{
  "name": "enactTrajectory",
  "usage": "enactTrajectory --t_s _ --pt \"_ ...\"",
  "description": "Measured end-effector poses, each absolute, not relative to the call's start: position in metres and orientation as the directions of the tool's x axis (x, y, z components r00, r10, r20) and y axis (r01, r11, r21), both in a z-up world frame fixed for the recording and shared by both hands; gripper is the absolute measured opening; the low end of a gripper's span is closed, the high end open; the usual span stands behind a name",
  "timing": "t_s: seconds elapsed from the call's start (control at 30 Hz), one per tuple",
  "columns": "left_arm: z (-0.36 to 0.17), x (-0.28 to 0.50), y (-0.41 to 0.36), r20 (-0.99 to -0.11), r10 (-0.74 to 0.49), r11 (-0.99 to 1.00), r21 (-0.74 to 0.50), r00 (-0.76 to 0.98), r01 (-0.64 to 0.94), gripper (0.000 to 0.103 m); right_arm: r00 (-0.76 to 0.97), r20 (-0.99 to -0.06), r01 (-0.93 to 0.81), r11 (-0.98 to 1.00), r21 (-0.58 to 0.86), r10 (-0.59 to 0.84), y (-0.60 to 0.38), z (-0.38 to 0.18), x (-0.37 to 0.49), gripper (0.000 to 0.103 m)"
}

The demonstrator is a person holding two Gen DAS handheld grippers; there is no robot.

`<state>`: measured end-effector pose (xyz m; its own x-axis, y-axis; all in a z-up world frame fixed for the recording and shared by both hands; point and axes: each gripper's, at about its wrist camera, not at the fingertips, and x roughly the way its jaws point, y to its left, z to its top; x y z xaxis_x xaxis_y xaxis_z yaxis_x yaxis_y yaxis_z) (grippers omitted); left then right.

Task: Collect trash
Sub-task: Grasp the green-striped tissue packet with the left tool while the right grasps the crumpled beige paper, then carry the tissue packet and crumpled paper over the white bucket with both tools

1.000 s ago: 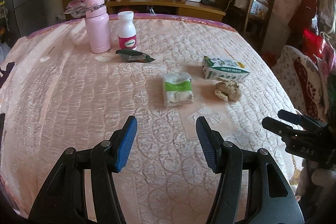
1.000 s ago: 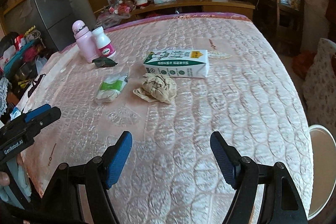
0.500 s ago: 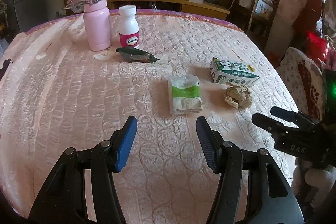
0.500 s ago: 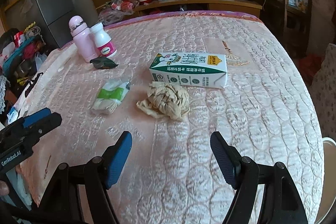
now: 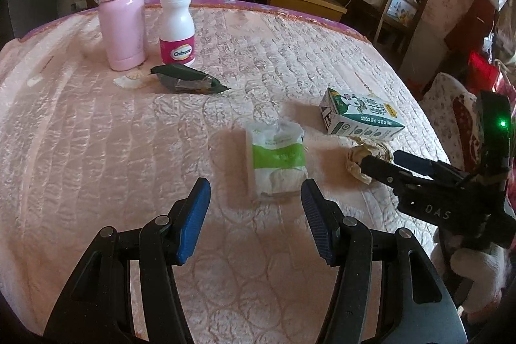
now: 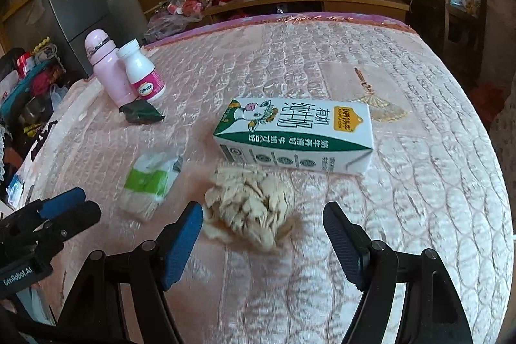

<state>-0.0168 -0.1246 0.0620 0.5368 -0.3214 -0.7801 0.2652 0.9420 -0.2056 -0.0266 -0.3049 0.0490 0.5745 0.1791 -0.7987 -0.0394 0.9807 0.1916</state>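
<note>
Crumpled paper ball [image 6: 250, 207], beige and soft, looked light and easy to squash; a hold across its middle should serve. It lay on the quilted tabletop [image 6: 419, 182], just before the milk carton [image 6: 295, 134], between the tips of the right claw [image 6: 262, 232], which stood wide open and empty. The left claw [image 5: 254, 202], half open and empty, hung just before the green-and-white tissue packet [image 5: 277, 160].

The left gripper [image 5: 254, 215] hangs over the bed [image 5: 96, 150], jaws apart, nothing between them. Just beyond its tips lies a green-and-white packet [image 5: 277, 160]. Toward the bed's right edge, a milk carton [image 5: 361, 118] lies flat with a crumpled paper wad [image 5: 358, 157] beside it. The right gripper [image 5: 380, 162] reaches the wad. Toward the far-left corner stand a pink flask [image 5: 122, 12] and a white bottle [image 5: 177, 28]; a dark wrapper [image 5: 187, 79] lies before them.
</note>
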Motion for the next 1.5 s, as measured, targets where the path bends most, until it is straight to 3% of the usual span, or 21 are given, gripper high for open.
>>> enactTrajectory --t_s 0.17,0.23,0.27,0.73,1.07,1.37,1.4,1.47,1.5 --pt "0.059 -0.012 -0.125 -0.786 -0.326 0.941 -0.214 0.526 0.263 0.057 0.562 -0.797 -0.053 0.971 0.232 0.221 -0.305 0.042 -0.019 0.072" --pt "0.059 -0.011 -0.125 -0.786 -0.323 0.942 -0.211 0.528 0.262 0.057 0.566 -0.787 -0.070 0.966 0.251 0.246 -0.307 0.041 -0.023 0.035" --pt "0.058 -0.011 -0.125 -0.785 -0.322 0.942 -0.211 0.529 0.261 0.057 0.560 -0.785 -0.075 0.960 0.269 0.263 -0.309 0.041 -0.026 0.034" --pt "0.053 -0.026 -0.101 -0.788 -0.308 0.949 -0.217 0.533 0.228 0.057 0.590 -0.756 -0.043 0.946 0.322 0.284 -0.352 0.053 -0.077 0.032" --pt "0.045 0.003 -0.139 -0.791 -0.361 0.930 -0.266 0.493 0.255 0.062 0.577 -0.761 -0.066 0.945 0.319 0.297 -0.340 0.051 -0.078 0.032" --pt "0.029 0.030 -0.170 -0.825 -0.263 0.956 -0.154 0.500 0.249 0.062 0.574 -0.760 -0.073 0.944 0.322 0.304 -0.341 0.051 -0.079 0.032" --pt "0.030 0.029 -0.171 -0.825 -0.259 0.957 -0.149 0.503 0.248 0.061 0.575 -0.759 -0.074 0.943 0.325 0.306 -0.341 0.051 -0.079 0.032" --pt "0.029 0.027 -0.170 -0.825 -0.256 0.958 -0.146 0.504 0.247 0.047 0.574 -0.759 -0.075 0.943 0.325 0.308 -0.341 0.050 -0.080 0.032" --pt "0.030 0.025 -0.171 -0.825 -0.254 0.958 -0.141 0.505 0.251 0.047 0.573 -0.759 -0.076 0.942 0.326 0.309 -0.340 0.050 -0.081 0.032"
